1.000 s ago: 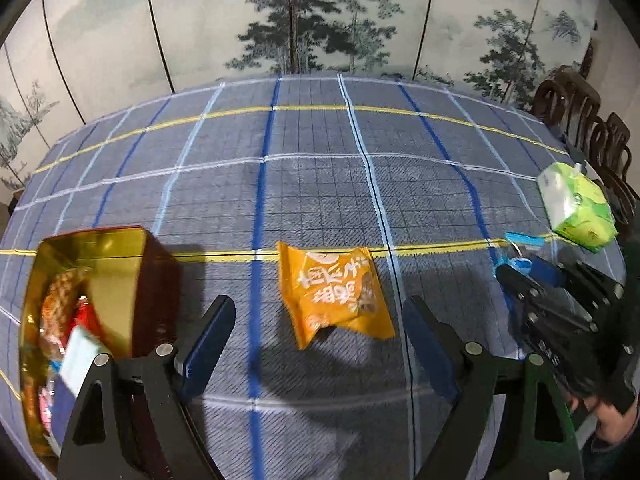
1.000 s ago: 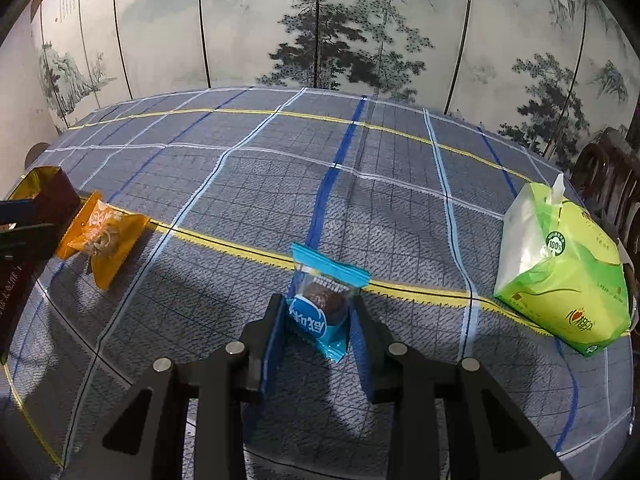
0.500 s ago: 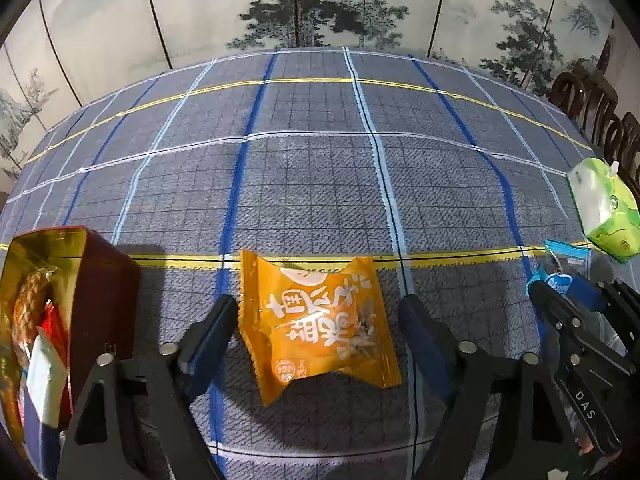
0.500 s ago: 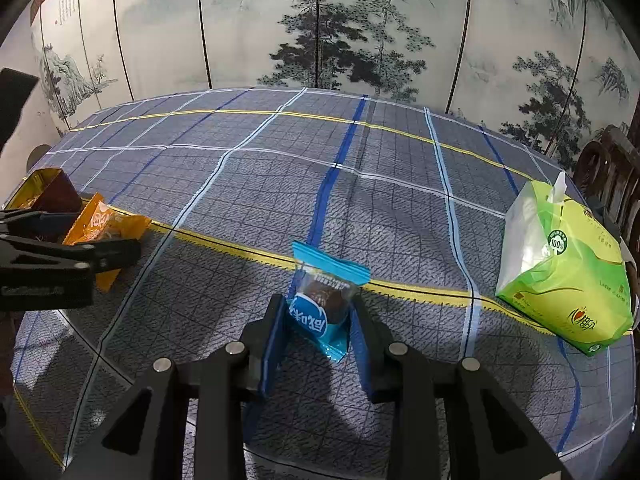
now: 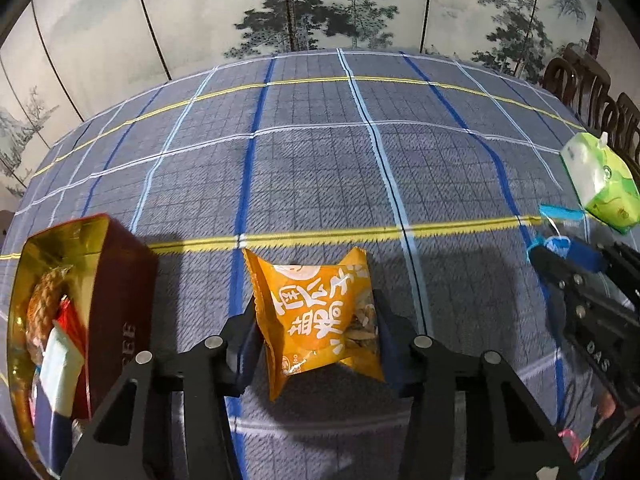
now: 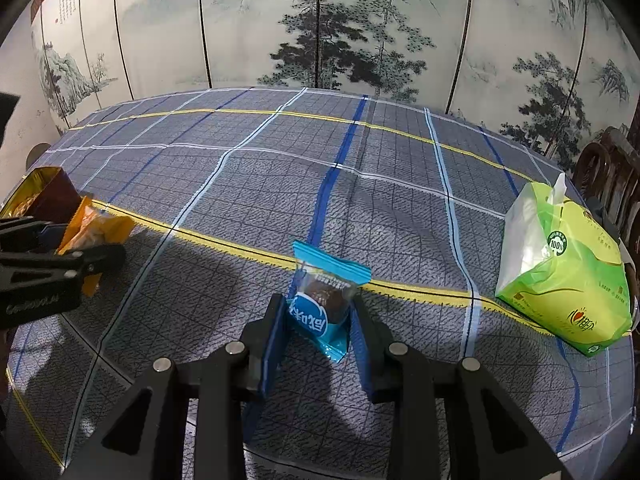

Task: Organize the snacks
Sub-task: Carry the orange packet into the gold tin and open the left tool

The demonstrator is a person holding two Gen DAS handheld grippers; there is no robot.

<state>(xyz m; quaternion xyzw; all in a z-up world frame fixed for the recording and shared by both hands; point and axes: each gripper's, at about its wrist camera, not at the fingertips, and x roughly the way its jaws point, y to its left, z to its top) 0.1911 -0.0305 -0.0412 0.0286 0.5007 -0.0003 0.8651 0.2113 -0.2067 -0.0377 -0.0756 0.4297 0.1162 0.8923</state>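
Snacks half sorted: a red tin [image 5: 116, 300] at my left already holds several packets. My left gripper [image 5: 316, 328] has just been closing its fingers on the orange snack bag [image 5: 320, 320], which seems pinched now. My right gripper [image 6: 318, 320] clamps the blue wrapped cake [image 6: 320, 304]. Both rest on the plaid surface [image 5: 320, 160], not yet boxed.

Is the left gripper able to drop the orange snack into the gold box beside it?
Probably yes. The left gripper has just been closing around the orange snack, and the gold box sits open right next to it, with nothing between them.
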